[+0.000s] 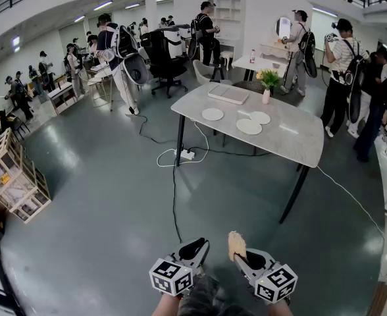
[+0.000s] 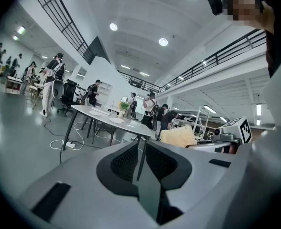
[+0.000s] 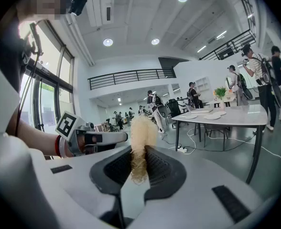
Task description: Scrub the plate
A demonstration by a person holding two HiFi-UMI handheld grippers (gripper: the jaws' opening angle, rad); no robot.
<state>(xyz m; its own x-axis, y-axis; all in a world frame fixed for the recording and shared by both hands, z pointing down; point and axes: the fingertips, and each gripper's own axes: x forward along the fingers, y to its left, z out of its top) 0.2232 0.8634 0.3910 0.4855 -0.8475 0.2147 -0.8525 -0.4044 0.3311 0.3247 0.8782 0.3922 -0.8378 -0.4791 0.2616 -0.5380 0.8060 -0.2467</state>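
Observation:
Three white plates [image 1: 249, 126] lie on a grey table [image 1: 292, 143] several steps ahead; the plates [image 3: 203, 116] show small in the right gripper view and the plates [image 2: 115, 120] likewise in the left gripper view. My right gripper [image 1: 237, 247] is shut on a tan fibrous scrubber [image 3: 140, 142], which sticks up past the jaws; the scrubber [image 1: 236, 244] and scrubber [image 2: 178, 136] show in the other views too. My left gripper [image 1: 195, 249] sits beside it at the bottom of the head view, jaws closed together with nothing between them.
A white tray [image 1: 228, 93] and a small potted plant [image 1: 268, 81] stand on the table's far end. A power strip [image 1: 187, 154] with cables lies on the floor by the table leg. Wooden crates [image 1: 12, 176] stand at left. Several people and chairs are in the background.

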